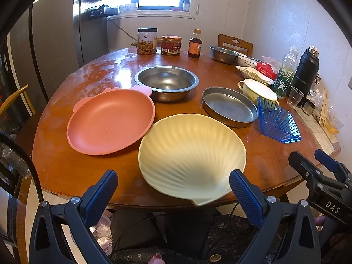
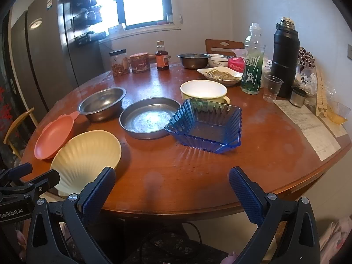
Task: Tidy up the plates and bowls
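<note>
Hovering at the counter's [image 1: 66, 171] near edge, your left gripper [image 1: 173, 189] and right gripper [image 2: 172, 189] both have jaws spread, holding nothing. Beside the shell plate [image 1: 191, 154] lies the pink plate [image 1: 110, 121], seemingly touching; beyond sit the steel bowl [image 1: 166, 81], steel pan [image 1: 230, 106] and blue glass dish [image 2: 205, 125].

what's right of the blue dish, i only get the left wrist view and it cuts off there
Observer: Bare wood beside the blue dish, then papers at the table's right edge.
Operator: is the right gripper holding anything
Observer: No. The right gripper is open over the near edge, nothing between its fingers.
Operator: does the blue dish touch the metal pan
Observer: Its corner overlaps the metal pan's rim; contact is likely but unclear.
</note>
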Tool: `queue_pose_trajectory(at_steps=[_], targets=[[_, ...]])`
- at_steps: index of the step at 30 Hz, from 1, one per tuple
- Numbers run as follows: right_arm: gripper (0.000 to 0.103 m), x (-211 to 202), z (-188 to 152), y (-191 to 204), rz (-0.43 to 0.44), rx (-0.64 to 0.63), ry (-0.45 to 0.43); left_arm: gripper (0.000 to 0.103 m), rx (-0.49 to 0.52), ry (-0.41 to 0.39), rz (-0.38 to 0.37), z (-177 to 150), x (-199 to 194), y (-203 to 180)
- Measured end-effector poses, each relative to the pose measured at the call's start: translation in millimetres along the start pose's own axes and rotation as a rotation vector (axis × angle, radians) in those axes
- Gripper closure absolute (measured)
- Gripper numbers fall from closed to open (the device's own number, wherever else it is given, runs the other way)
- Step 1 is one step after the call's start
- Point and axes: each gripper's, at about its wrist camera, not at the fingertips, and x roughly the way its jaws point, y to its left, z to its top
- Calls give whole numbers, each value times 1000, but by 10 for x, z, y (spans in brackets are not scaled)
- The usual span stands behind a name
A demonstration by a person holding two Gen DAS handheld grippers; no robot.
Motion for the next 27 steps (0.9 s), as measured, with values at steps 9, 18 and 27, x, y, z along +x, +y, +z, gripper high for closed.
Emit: queue_pose_trajectory(at_steps=[9,18,27], targets=[[0,23,8,5,1,-2,1,1,-7,1,2,-1,9,15],[0,58,-8,20,7,-6,17,1,-10,4,2,-1,8,23],[0,88,-23,59,13,-22,30,1,-8,11,-1,-13,8,36]])
